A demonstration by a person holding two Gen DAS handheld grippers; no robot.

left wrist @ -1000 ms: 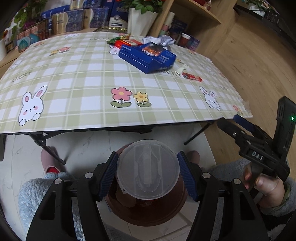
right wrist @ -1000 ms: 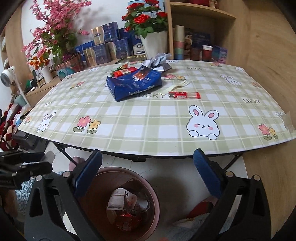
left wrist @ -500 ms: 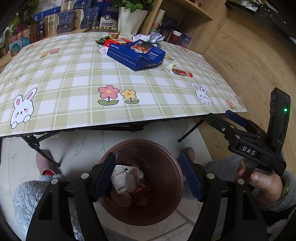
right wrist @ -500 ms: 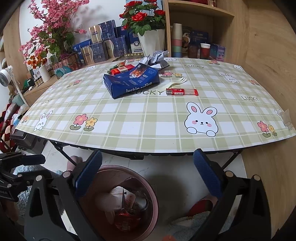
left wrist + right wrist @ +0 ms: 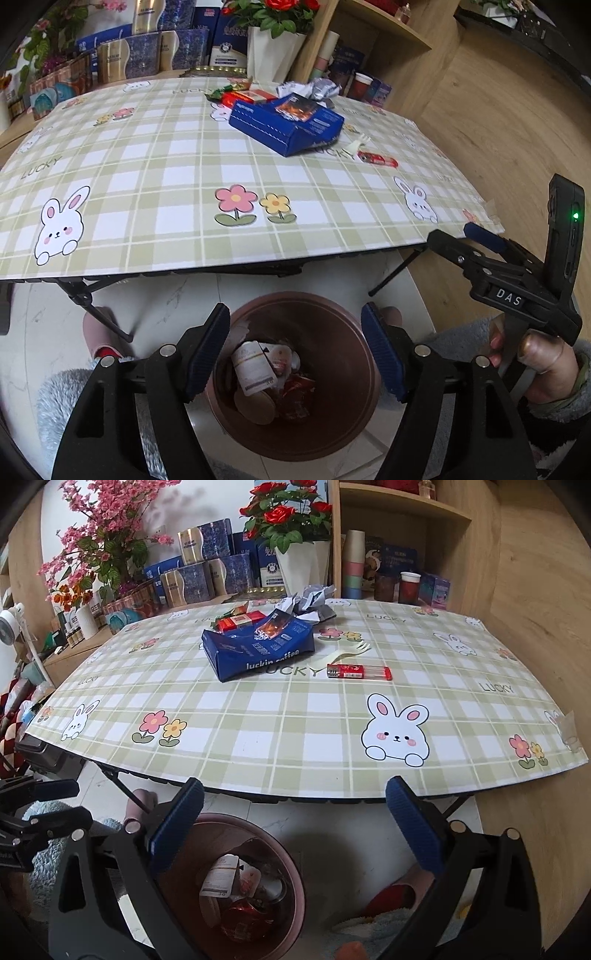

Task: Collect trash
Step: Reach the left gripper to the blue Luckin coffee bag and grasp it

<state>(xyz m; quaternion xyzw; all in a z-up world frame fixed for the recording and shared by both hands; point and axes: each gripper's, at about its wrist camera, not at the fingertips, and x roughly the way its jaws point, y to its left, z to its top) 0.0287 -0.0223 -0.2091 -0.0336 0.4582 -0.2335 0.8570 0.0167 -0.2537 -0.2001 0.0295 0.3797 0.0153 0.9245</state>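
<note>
So the left gripper (image 5: pixel 295 347) is parked right over the brown bin (image 5: pixel 332 435) on the floor, just off the near edge of the table (image 5: pixel 147 236); its jaws have just been opening and now stand wide with nothing between them, only the bin's mouth showing in the gap; down inside the bin there's a white labelled cup lid (image 5: pixel 254 365), a red wrapper (image 5: pixel 297 397) and a couple of roundish bits I can't really make out; the right gripper (image 5: pixel 295 827) hangs just beside it near the same table edge, blue pads spread far apart and empty too, with the bin (image 5: pixel 280 853) showing under its left finger; you can see the person's hand (image 5: pixel 535 354) on its handle in the left view; as for the trash still up top, it's all bunched toward the far edge of the table; a blue coffee box (image 5: pixel 258 648) lies on its side around the middle, a red carton (image 5: pixel 238 622) just behind it, a crumpled paper wad (image 5: pixel 310 598) right at the far edge, a pale plastic spork (image 5: pixel 341 655) touching the box's right side and a red lighter (image 5: pixel 360 672) just in front of the spork; the near half of the checked cloth carries only its printed bunnies and flowers; fuzzy slippers on the floor either side of the bin.
</note>
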